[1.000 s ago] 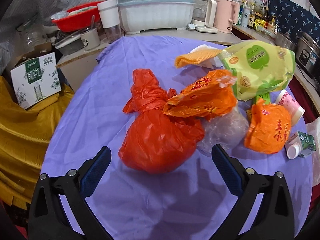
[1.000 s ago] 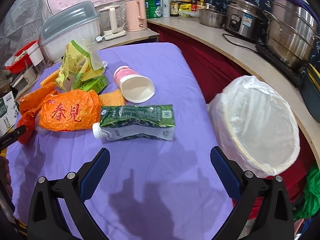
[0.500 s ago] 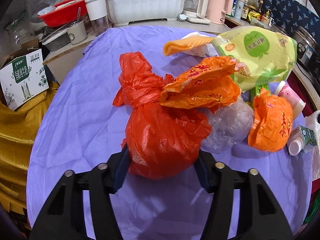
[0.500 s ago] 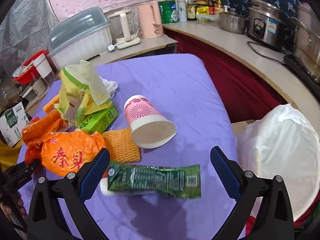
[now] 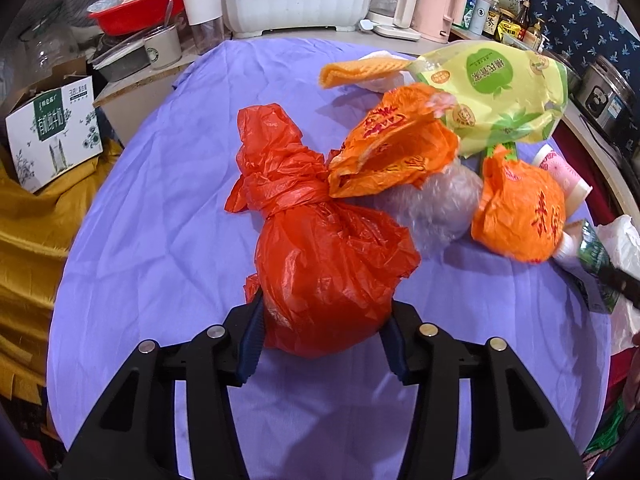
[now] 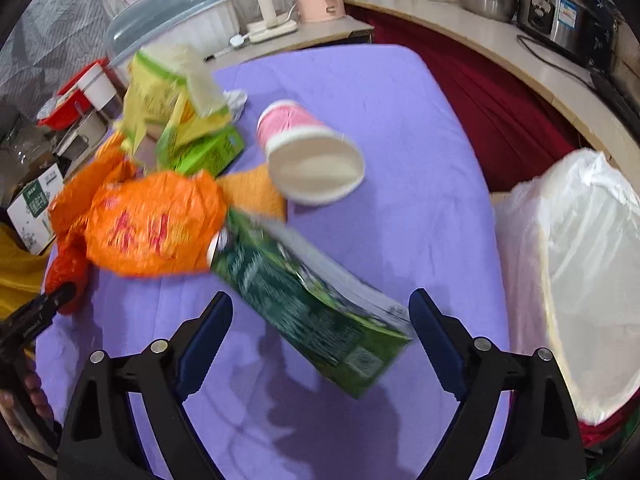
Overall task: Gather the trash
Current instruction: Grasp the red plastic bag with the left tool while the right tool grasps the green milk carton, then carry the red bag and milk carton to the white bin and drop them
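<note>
In the left wrist view, my left gripper (image 5: 322, 338) is shut on a tied red plastic bag (image 5: 324, 264) on the purple table (image 5: 160, 208). Beyond it lie an orange bag (image 5: 392, 148), a clear plastic ball (image 5: 436, 208), a second orange bag (image 5: 520, 212) and a yellow-green snack bag (image 5: 496, 92). In the right wrist view, my right gripper (image 6: 320, 336) is open, its fingers either side of a green milk carton (image 6: 304, 300). A pink paper cup (image 6: 308, 152) lies on its side behind. The white-lined trash bin (image 6: 580, 280) stands at the right.
A white dish rack with lid (image 5: 296, 0), kettles (image 5: 400, 4) and a red bowl (image 5: 132, 8) stand on the counter behind. Pots (image 6: 560, 4) line the right counter. A cardboard box (image 5: 52, 132) sits on yellow cloth at the left.
My left gripper has moved forward and closed on the red bag. My right gripper has moved in over the green carton, which now lies between its open fingers.
</note>
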The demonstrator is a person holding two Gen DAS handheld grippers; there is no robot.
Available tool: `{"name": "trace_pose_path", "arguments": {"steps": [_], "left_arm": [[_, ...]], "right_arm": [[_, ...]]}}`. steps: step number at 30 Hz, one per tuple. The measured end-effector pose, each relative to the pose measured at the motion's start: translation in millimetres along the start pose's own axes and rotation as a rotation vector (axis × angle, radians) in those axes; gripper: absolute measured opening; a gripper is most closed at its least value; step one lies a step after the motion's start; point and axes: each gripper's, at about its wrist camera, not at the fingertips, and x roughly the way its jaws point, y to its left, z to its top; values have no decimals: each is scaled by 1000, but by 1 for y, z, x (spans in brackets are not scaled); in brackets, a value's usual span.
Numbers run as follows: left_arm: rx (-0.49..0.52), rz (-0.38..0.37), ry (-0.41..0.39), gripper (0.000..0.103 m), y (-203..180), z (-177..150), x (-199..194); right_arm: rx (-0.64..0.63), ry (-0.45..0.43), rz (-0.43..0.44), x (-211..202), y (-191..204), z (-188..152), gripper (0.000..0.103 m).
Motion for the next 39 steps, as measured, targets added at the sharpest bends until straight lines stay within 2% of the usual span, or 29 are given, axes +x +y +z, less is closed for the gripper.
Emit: {"name": "trace_pose_path", "arguments": {"steps": [5, 9, 12, 13, 15, 18, 19, 20, 21, 24, 25, 26, 27, 28, 29, 34, 39], "left_arm": [[6, 7, 11, 47, -1, -18, -11], [19, -1, 19, 46, -3, -33, -21], [29, -15, 18, 46, -7, -41, -31], [33, -17, 16, 46, -9, -43, -33], [41, -26, 15, 46, -13, -47, -39], [59, -45, 15, 45, -21, -54, -48], [67, -55, 14, 45, -25, -57, -51], [72, -60, 13, 45, -27, -58, -53], [83, -74, 12, 45, -32, -60, -57], [105, -98, 6, 45, -43, -65, -65], [111, -108, 7, 45, -46, -67, -68], [115, -114, 8, 45, -49, -68, -69], [123, -122, 8, 45, -52, -70, -72], [128, -129, 8, 45, -55, -72, -74], [132, -136, 9, 45, -58, -74, -75], [143, -162, 15, 45, -71, -77, -76], [145, -188, 38, 45, -83, -74, -69]], "right_arm": [[-26, 30, -2, 2, 8, -28, 84], [-41, 16, -33, 8, 10, -31, 81], [-32, -5, -18, 11, 7, -27, 73], [-31, -11, -10, 11, 7, -28, 68], [-28, -18, -6, 11, 7, -28, 66], [-27, -20, 19, 4, 7, -34, 56], [-27, -20, 24, 2, 8, -34, 28], [-22, -6, 21, 1, 9, -36, 13], [-8, 2, 22, 0, 7, -38, 12], [19, 9, 41, -5, 3, -47, 12], [15, 7, 36, -6, 2, -49, 15], [9, -4, 22, -11, 3, -52, 30], [-1, -21, 8, -15, 3, -54, 40], [-10, -45, -9, -21, 5, -54, 59], [-23, -89, -30, -30, 6, -53, 68], [-99, -116, -22, -39, 17, -33, 74], [-194, -49, 52, -11, 34, -11, 74]]}}
